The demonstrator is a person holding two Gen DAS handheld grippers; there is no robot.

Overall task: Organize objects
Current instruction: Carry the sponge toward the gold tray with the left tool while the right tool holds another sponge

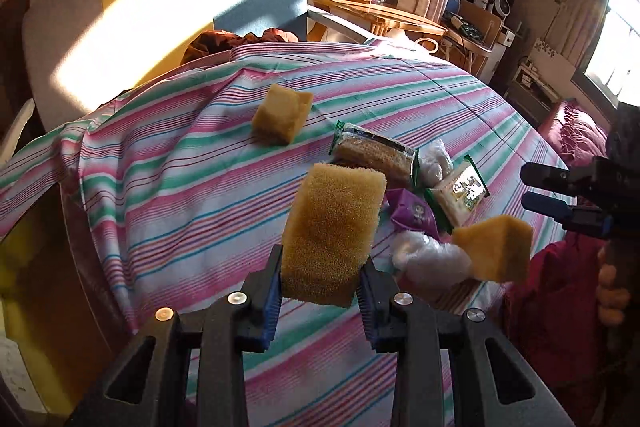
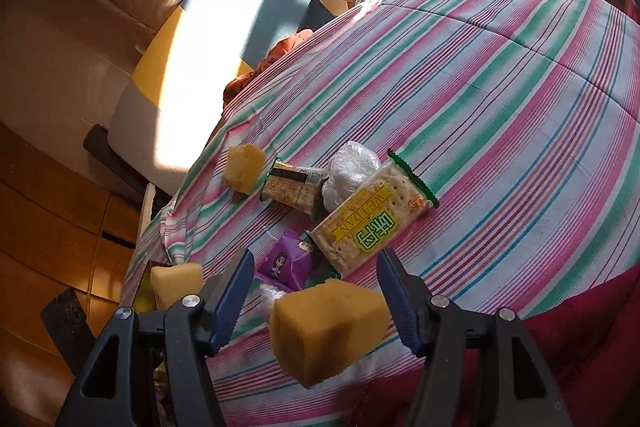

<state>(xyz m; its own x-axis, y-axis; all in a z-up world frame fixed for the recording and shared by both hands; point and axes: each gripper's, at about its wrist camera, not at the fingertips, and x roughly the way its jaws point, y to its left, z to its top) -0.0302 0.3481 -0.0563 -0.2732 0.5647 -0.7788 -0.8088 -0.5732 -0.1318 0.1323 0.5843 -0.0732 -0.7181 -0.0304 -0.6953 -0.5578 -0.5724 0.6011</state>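
Over striped sheet [image 1: 168,187], left gripper [image 1: 320,291] grips sponge [image 1: 332,227].

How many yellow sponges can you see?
3. One is clamped in the left gripper, one lies on the bedspread's far left, one sits between the right gripper's open jaws. None seems hidden.

Three yellow sponge blocks [image 1: 332,235] [image 1: 282,113] [image 1: 496,247] are counted. Two clear plastic bundles [image 1: 434,157] [image 1: 430,259] are seen. One cracker packet [image 1: 462,191], one dark-wrapped biscuit bar [image 1: 376,151] and one purple sachet [image 1: 414,213] are counted on the striped bed sheet [image 1: 180,187].
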